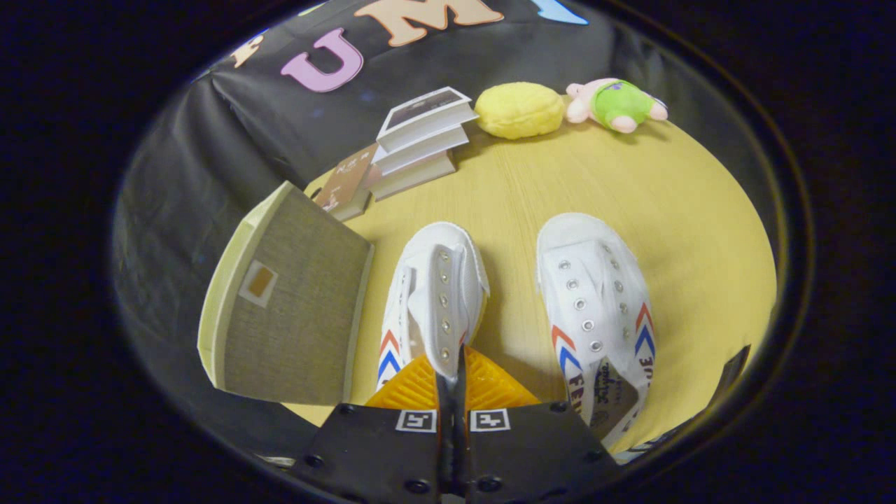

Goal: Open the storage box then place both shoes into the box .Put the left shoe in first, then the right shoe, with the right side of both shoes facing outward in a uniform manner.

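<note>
As jaws pinch left shoe (437, 294) (tongue), gripper (452, 374) upright

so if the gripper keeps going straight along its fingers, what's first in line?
The gripper is shut on the left shoe, apparently pinching its tongue. Straight beyond lies bare table, then probably the book stack; depth unclear.

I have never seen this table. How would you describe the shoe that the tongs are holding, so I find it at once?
On the yellow table, two white shoes lie side by side near the tongs. The held shoe is the one next to the storage box. Unlike the other shoe, its tongue is pinched between the closed fingers.
</note>
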`<state>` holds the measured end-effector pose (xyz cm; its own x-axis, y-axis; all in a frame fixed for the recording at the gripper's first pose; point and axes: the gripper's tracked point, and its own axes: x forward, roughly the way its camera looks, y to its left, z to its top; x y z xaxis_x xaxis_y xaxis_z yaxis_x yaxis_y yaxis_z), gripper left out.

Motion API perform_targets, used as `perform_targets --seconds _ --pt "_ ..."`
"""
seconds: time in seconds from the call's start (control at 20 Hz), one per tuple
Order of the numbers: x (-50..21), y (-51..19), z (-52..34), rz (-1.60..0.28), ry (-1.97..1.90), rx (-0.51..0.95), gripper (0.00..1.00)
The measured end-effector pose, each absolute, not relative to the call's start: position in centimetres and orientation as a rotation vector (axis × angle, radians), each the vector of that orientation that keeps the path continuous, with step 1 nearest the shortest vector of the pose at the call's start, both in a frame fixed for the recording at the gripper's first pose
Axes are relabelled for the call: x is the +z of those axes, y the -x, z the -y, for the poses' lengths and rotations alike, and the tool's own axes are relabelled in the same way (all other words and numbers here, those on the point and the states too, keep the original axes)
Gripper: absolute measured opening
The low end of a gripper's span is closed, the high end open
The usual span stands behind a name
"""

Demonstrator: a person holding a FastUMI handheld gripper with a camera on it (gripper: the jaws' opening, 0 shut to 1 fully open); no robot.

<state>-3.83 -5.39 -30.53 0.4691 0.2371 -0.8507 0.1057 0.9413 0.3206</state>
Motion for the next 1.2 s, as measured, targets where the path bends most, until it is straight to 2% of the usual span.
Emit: perform_targets --seconds 0.3,0.7,1.2 --pt "-25.4 1.7 2.7 -1.019 -0.38 0.06 0.03" --pt "-18.4 -1.2 -2.4 -0.953 -0.407 0.102 0.04" --pt "-16.6 -2.7 -11.0 -0.981 -0.441 0.189 0.03"
